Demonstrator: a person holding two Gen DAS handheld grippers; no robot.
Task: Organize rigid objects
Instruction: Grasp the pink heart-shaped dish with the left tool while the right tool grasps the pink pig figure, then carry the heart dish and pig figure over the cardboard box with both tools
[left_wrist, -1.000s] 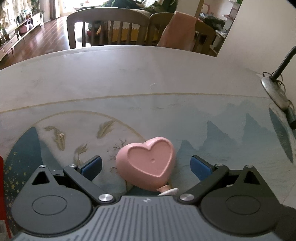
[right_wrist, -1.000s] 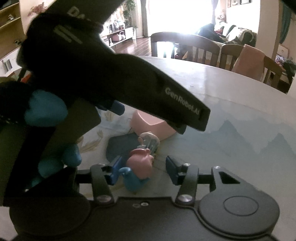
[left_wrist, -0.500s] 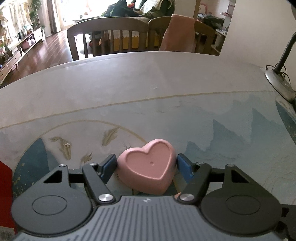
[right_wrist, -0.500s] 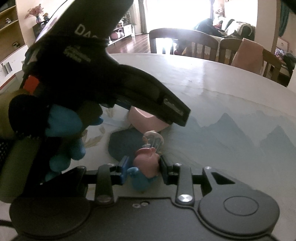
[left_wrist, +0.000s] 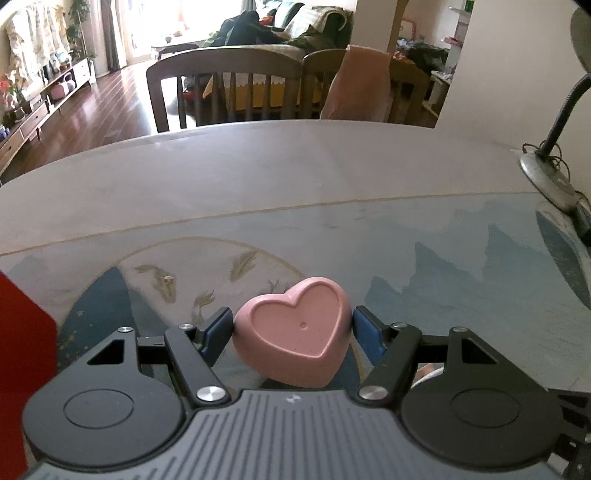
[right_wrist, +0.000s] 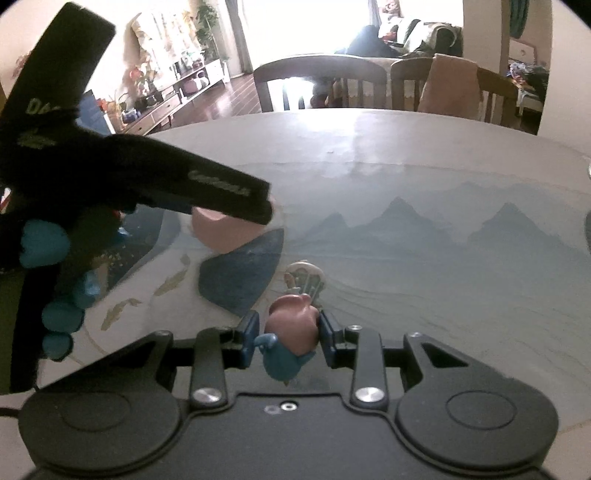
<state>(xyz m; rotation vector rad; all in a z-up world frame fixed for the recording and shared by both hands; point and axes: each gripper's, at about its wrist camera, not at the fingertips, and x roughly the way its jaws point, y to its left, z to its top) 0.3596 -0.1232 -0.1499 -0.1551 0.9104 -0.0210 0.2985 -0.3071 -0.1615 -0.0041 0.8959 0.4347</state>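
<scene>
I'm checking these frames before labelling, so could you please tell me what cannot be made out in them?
- Left wrist view: red object, cut off by the left edge.
- Left wrist view: lamp, head beyond the top right corner.
- Right wrist view: pink heart dish, mostly hidden by the left hand-held gripper's body.
- Right wrist view: small figure, face turned away.

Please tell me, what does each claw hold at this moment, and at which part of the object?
The left claw holds the pink heart-shaped dish by its two opposite side walls. The right claw holds the small pig figurine by the sides of its pink head.
</scene>
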